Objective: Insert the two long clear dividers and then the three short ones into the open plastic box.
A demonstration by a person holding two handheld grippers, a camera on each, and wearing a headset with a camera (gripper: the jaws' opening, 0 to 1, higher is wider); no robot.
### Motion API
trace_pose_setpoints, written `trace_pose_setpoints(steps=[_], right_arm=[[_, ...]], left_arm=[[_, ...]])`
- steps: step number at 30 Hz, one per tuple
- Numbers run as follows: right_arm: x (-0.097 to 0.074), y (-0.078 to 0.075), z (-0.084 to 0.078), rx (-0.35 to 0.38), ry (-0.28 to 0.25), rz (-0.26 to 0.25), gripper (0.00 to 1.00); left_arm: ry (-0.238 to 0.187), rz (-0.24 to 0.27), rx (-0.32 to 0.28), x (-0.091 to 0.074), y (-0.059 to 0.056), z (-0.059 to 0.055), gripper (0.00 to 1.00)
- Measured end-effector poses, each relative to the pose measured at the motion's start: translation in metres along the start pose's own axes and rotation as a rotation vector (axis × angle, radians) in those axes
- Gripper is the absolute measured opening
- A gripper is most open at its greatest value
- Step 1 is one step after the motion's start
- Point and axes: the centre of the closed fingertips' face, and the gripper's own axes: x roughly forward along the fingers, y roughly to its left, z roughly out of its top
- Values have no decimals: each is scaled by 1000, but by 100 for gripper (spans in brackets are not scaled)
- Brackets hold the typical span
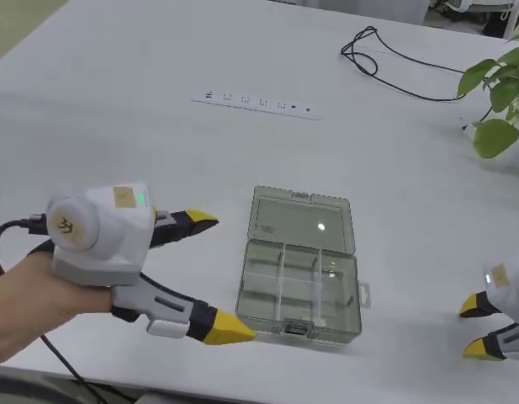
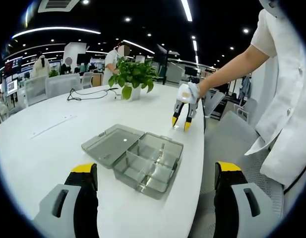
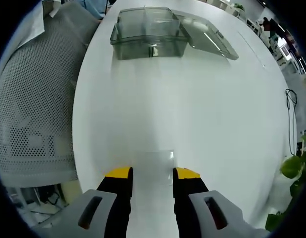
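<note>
1. Your left tongs [image 1: 219, 274] were spread wide, with nothing between the yellow-tipped jaws. Your hand [image 1: 23, 295] held them low over the white tabletop [image 1: 116, 135].
2. The smoky clear rectangular plastic box [image 1: 252, 288] sat on the table just ahead of the left tongs' tips. In the left gripper view it lay between the two jaws.
3. The box's hinged lid [image 1: 303, 220] lay flat open on the table, on the side of the base away from you.
4. Thin clear dividers [image 1: 282, 271] stood upright inside the base and split it into compartments. I couldn't read the exact count.
5. Your right tongs [image 1: 472, 330] sat well apart from the box, near the table edge closest to you. Their jaws pointed toward the box and were narrowly apart.
6. A short clear rectangular divider [image 3: 153, 166] showed right between the right tongs' tips. I couldn't tell whether the jaws were pinching it or it was just lying on the table.
7. Far ahead of both tongs were a white power strip [image 1: 257, 103], a coiled black cable [image 1: 352, 55] and a green leafy plant [image 1: 495, 136].
8. A grey mesh chair [image 3: 38, 99] stood off the table edge beside the right tongs.
</note>
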Motion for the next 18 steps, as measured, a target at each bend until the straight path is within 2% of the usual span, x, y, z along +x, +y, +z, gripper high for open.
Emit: trace_pose_setpoints(steps=[8, 18], right_arm=[[-16, -4, 14, 27, -56, -47, 33], [-46, -7, 53, 22, -136, -104, 33]], left_arm=[[1, -10, 8, 1, 0, 1, 100], [-20, -22, 10, 5, 0, 10, 100]])
